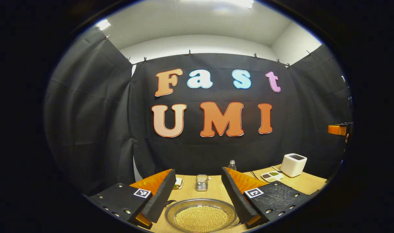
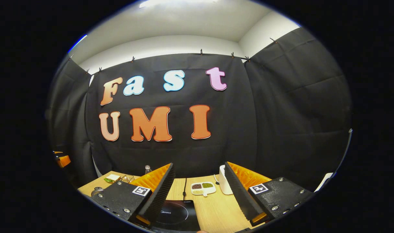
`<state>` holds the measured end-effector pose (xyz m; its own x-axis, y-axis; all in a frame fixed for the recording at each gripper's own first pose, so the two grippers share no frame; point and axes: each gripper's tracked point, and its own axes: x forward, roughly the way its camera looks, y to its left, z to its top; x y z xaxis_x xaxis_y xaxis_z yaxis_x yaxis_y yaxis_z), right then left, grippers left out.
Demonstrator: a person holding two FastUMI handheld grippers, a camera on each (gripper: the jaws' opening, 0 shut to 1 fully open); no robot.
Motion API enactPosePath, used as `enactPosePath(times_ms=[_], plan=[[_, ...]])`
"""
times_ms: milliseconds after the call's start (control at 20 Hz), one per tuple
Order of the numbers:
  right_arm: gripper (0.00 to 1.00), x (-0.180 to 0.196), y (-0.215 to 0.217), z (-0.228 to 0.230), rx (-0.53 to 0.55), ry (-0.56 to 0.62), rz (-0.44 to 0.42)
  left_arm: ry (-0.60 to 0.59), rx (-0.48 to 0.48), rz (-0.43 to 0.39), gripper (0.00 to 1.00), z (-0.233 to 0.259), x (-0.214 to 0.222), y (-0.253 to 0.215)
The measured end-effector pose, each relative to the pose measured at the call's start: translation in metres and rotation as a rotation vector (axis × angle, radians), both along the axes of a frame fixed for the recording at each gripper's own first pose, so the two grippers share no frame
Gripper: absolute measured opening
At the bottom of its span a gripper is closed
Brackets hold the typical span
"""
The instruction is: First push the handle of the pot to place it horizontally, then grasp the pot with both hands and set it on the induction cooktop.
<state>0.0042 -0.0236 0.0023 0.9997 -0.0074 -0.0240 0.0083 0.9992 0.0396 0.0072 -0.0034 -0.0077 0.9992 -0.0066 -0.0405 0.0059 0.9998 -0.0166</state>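
— Inspector: Where was the pot?
— Assistant: The pot (image 1: 202,215), filled with small yellow beans, sat on the wooden table (image 1: 213,189), near, between the fingers of the left gripper (image 1: 196,191), whose jaws stood apart and touched nothing.
— Inspector: And the cooktop?
— Assistant: The induction cooktop (image 2: 177,215) lay near, below the right gripper (image 2: 200,186), likewise spread and empty. Farther off were a divided dish of beans (image 2: 202,188), a white appliance (image 1: 293,164), a glass jar (image 1: 202,183) and a bottle (image 1: 232,165).
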Motion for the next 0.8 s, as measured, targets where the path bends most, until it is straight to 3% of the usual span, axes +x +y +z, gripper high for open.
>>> enactPosePath(times_ms=[250,400,450,500,550,600,650,750,800], plan=[[0.95,-0.001,-0.002,-0.003,0.016,0.007,0.002,0.02,-0.023,-0.007,0.91,-0.009,0.003,-0.001],[0.95,0.0,-0.004,-0.003,0.015,0.005,-0.006,0.006,-0.026,-0.053,0.94,-0.007,-0.001,-0.01],[1.0,0.0,-0.003,-0.002,0.017,0.003,-0.005,0.0,-0.033,-0.074,0.87,-0.007,-0.001,-0.014],[0.95,0.0,-0.002,-0.002,0.019,0.001,-0.004,-0.006,-0.039,-0.085,0.79,-0.006,-0.003,-0.016],[1.0,0.0,-0.002,-0.003,0.02,0.001,-0.005,-0.01,-0.04,-0.09,0.65,-0.006,-0.003,-0.015],[0.96,0.0,-0.003,-0.003,0.02,0.001,-0.007,-0.012,-0.034,-0.105,0.57,-0.007,-0.005,-0.016],[0.95,0.001,-0.003,-0.004,0.019,0.003,-0.008,-0.018,-0.027,-0.127,0.58,-0.008,-0.007,-0.02],[0.95,0.001,-0.003,-0.007,0.016,0.01,-0.009,0.001,-0.013,-0.146,0.34,-0.017,-0.01,-0.025],[0.95,0.001,-0.002,-0.009,0.015,0.012,-0.008,0.011,-0.003,-0.157,0.34,-0.022,-0.011,-0.027]])
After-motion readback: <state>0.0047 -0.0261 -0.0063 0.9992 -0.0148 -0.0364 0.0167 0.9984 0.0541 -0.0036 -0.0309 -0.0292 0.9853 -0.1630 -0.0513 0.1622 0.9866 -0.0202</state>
